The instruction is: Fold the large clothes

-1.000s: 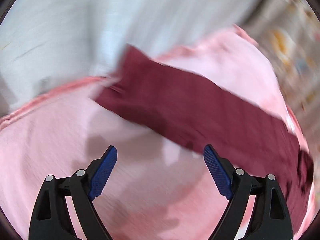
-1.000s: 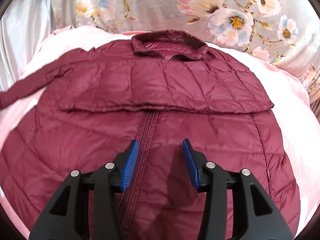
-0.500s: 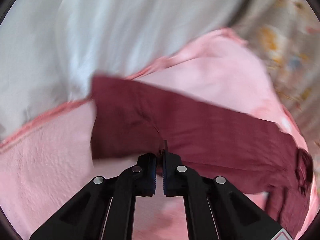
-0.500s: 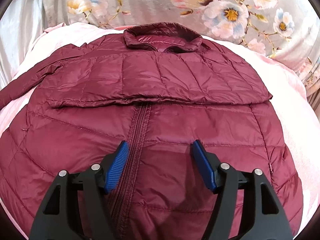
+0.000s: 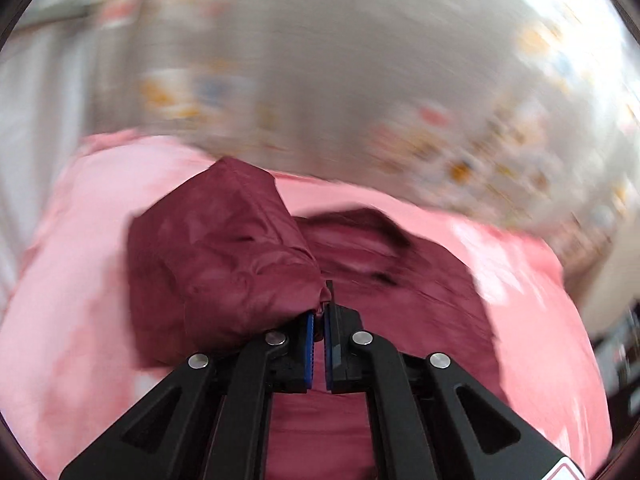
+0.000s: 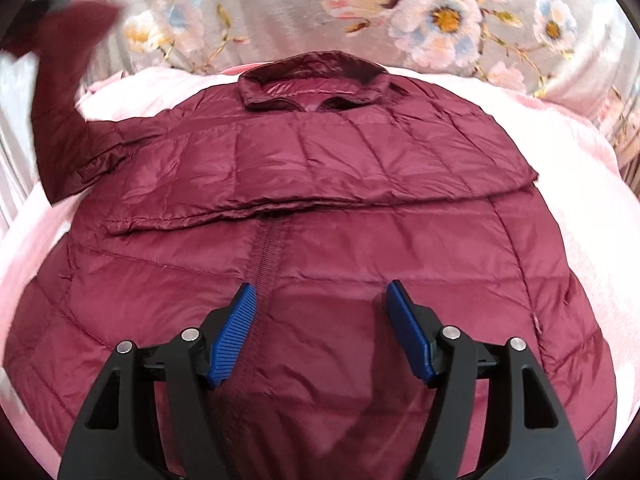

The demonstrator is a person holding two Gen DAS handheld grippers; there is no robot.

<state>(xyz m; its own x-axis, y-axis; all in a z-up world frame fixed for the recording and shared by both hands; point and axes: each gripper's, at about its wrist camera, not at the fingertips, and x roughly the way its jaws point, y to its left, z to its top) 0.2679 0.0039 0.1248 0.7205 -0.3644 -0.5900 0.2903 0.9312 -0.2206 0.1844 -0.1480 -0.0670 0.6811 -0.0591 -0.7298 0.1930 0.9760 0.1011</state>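
Note:
A maroon quilted jacket [image 6: 320, 208] lies front up on a pink blanket [image 6: 580, 184], collar at the far end. One sleeve lies folded across its chest. My right gripper [image 6: 320, 312] is open and hovers just over the lower front, beside the zipper. My left gripper [image 5: 319, 320] is shut on the jacket's other sleeve [image 5: 224, 264] and holds it bunched above the blanket [image 5: 80, 280]. In the right wrist view that sleeve [image 6: 64, 64] hangs raised at the far left. The left wrist view is blurred.
A grey floral fabric [image 6: 400, 12] rises behind the blanket's far edge. Pale cloth [image 6: 16, 152] lies along the left side. Pink blanket shows on both sides of the jacket.
My left gripper shut on the sleeve, then lifted it and swung toward the jacket body. My right gripper opened wider over the lower front.

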